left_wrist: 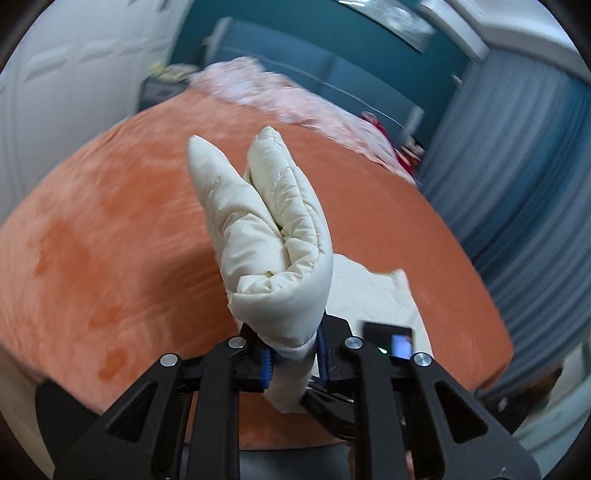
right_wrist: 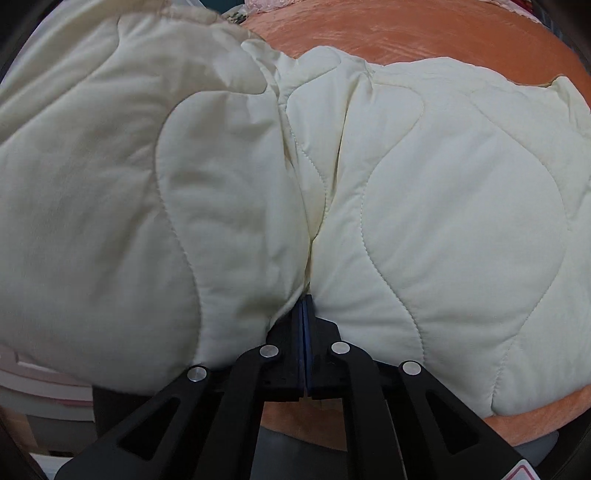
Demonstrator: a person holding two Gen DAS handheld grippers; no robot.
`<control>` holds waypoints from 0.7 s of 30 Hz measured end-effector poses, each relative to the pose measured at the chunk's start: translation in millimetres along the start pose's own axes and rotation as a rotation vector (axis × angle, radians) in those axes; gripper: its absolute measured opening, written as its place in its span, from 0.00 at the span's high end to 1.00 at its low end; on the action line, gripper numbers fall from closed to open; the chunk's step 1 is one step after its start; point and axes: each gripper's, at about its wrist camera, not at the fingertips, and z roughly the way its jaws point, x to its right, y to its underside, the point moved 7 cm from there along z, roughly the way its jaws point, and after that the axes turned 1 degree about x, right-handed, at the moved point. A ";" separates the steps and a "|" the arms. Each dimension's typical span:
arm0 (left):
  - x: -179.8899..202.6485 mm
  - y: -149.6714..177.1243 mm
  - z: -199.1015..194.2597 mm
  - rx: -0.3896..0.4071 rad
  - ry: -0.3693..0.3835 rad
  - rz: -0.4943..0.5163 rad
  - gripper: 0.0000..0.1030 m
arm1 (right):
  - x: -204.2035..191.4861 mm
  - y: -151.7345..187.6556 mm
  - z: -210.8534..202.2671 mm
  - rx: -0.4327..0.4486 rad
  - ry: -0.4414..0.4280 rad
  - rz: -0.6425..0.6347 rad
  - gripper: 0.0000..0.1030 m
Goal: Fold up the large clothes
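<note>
Black linkage bars of my left gripper (left_wrist: 293,360) fill the bottom of the left wrist view, and between its blue pads (left_wrist: 266,369) I have a thick bunched fold of the cream quilted garment (left_wrist: 273,236) clamped tight. The jaws stand only as far apart as that padded roll forces them. From the grip the fabric rises up and away from me in two puffy lobes, lifted clear of the orange bedspread (left_wrist: 110,229). More of the same cream cloth lies flat on the bed just right of the gripper.

My right gripper (right_wrist: 304,314) has its two blue pads pressed together, with a pinch of the garment's (right_wrist: 424,221) edge disappearing between their tips. The cloth billows to both sides of the claw and covers nearly the whole right wrist view, so I cannot see its far hem on the left. On the right its rounded lower edge lies on the bedspread (right_wrist: 406,33).

Open orange surface spreads wide to the left of my left claw and beyond it. A pale pink blanket (left_wrist: 280,96) lies bunched along the far edge of the bed, and blue-grey curtains (left_wrist: 517,166) hang past the right edge.

I count one cream garment, two grippers, one bed and one pink blanket.
</note>
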 end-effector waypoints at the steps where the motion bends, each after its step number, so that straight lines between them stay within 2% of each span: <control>1: 19.3 0.9 1.3 0.005 0.010 0.052 0.84 | 4.0 0.0 -8.2 0.002 -0.032 0.025 0.95; 4: 62.7 6.3 15.3 -0.019 0.069 0.122 0.84 | 24.5 3.6 -46.2 0.051 -0.092 0.066 0.95; 10: 115.6 43.6 67.4 -0.139 0.115 0.198 0.84 | 104.6 25.3 -130.0 0.165 -0.015 0.157 0.95; 14: 139.5 78.2 102.8 -0.235 0.111 0.234 0.83 | 142.7 33.9 -165.5 0.215 0.057 0.188 0.94; 17: 147.1 98.4 122.3 -0.289 0.092 0.245 0.83 | 158.4 37.9 -183.5 0.247 0.060 0.217 0.94; 21: 144.4 114.1 133.5 -0.323 0.065 0.267 0.77 | 163.8 35.2 -192.6 0.272 0.046 0.237 0.94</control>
